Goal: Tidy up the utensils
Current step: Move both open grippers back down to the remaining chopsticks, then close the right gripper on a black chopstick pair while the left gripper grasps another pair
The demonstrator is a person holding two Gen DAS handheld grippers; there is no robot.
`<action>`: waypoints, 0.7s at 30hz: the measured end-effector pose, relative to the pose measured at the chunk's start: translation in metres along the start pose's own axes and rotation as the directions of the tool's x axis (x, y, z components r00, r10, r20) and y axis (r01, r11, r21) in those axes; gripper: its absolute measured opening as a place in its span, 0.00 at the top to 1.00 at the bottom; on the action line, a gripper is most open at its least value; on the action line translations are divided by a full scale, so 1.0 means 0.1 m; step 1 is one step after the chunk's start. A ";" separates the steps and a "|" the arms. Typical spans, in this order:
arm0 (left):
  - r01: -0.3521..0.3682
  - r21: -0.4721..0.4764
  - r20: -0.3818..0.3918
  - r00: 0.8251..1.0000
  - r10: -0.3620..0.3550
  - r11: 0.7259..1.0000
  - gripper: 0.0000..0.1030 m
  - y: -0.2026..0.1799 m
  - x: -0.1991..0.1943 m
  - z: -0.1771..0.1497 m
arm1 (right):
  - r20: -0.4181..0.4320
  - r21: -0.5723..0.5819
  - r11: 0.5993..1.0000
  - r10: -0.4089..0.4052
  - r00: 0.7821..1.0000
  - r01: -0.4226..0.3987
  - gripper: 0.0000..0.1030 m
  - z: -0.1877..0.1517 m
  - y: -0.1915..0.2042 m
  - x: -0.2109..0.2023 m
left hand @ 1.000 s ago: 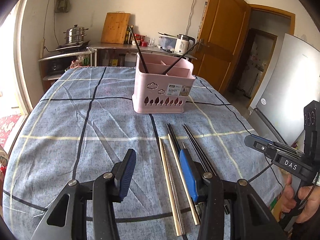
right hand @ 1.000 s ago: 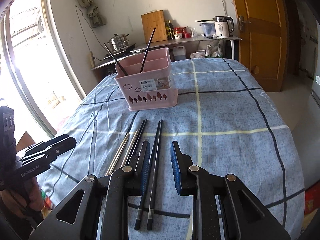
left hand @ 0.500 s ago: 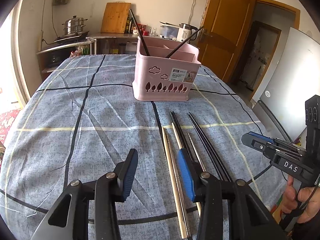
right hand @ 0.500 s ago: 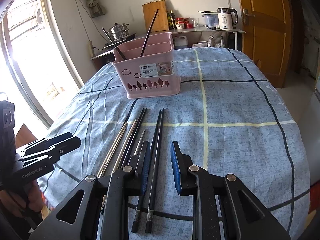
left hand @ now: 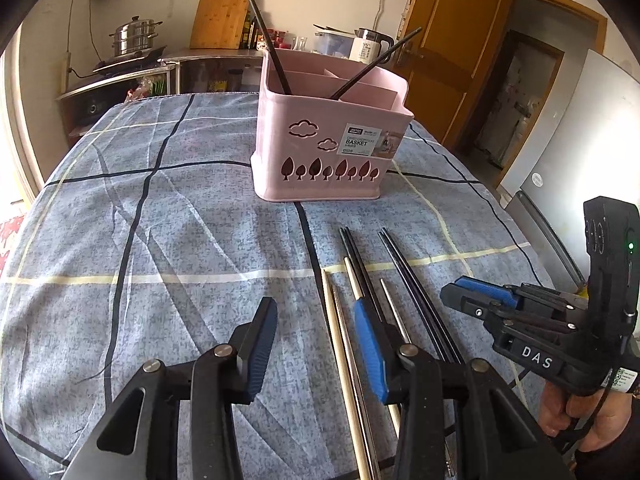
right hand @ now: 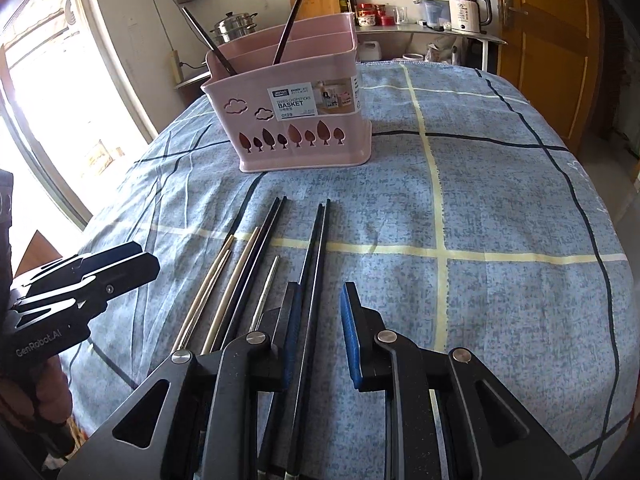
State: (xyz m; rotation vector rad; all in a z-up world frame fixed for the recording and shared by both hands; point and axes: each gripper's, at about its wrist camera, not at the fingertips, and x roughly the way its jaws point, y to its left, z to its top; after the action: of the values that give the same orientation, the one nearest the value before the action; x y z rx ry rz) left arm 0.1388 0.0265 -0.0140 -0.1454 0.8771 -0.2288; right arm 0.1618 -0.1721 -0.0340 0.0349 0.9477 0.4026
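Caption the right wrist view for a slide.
Open right gripper hovering over black chopsticks before a pink basket.

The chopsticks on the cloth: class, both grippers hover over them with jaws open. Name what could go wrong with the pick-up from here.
1. The black pair between the right gripper fingers lies touching; closing could take both or flick one away.
2. The pale chopsticks lie close together near the left gripper, so a neighbour may be nudged.
3. The pink basket already holds two slanted chopsticks that could obstruct insertion.

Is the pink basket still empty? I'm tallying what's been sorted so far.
No: in the right wrist view two dark chopsticks already stand inside the pink basket, leaning against its rim.
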 end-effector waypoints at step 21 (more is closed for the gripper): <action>0.013 0.041 -0.098 0.995 -0.009 0.999 0.70 -0.19 0.77 0.47 | -0.061 -0.020 1.000 -0.023 0.998 0.021 0.90 0.10 -0.08 0.28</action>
State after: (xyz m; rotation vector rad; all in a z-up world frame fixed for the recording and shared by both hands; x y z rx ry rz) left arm 0.2200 -0.0104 -0.0368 -0.1010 0.9681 -0.2659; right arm 0.1862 -0.1680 -0.0517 -0.0056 1.0037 0.3942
